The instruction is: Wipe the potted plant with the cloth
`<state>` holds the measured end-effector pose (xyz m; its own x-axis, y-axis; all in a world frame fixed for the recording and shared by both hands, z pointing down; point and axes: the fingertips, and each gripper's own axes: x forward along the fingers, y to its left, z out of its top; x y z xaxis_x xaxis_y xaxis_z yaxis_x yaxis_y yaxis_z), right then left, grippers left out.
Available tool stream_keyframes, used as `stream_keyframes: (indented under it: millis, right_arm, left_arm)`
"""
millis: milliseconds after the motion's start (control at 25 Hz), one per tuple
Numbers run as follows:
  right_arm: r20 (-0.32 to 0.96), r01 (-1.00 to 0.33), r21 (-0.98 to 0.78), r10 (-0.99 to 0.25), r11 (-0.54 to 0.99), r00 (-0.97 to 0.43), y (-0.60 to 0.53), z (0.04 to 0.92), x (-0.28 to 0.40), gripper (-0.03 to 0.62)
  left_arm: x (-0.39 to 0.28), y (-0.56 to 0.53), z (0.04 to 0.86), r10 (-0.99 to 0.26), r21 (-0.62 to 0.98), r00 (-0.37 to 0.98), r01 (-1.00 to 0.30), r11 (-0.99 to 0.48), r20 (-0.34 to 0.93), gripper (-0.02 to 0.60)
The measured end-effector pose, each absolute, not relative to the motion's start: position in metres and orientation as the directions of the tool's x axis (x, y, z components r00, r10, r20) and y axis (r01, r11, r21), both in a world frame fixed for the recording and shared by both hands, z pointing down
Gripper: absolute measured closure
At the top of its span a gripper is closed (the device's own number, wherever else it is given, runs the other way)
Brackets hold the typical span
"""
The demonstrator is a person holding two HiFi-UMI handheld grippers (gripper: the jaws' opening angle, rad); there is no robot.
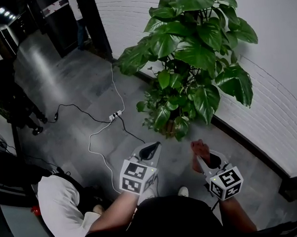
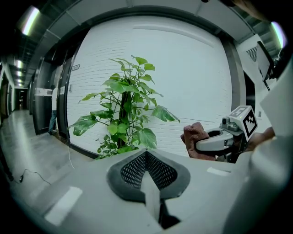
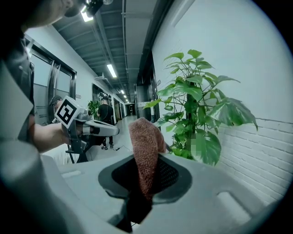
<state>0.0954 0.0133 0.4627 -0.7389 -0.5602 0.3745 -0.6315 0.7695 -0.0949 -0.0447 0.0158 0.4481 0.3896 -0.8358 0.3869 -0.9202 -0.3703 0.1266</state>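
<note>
The right gripper (image 3: 144, 176) has its fingers clamped on the brown cloth (image 3: 145, 137), which sticks up past them. The left gripper (image 2: 147, 176) is empty, its fingers pressed together. The plant (image 1: 195, 57) stands on the floor (image 1: 71, 80) against the far white wall (image 1: 282, 82), and the cloth is clear of its leaves.

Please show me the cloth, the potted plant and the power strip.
cloth (image 3: 145, 151), right gripper view, its woven middle
potted plant (image 1: 197, 52), head view, a large leaf
power strip (image 1: 115, 115), head view, its white body
</note>
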Motion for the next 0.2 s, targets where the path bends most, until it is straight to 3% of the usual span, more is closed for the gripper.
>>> stream_keyframes:
  millis: [200]
  right_arm:
    - [0.374, -0.63, -0.091, -0.56, 0.771, -0.74, 0.0102, 0.4595, 0.0983, 0.533]
  left_arm:
    - [-0.0429, 0.0126, 0.4438, -0.837, 0.122, 0.388, -0.921, -0.37, 0.386, 0.565]
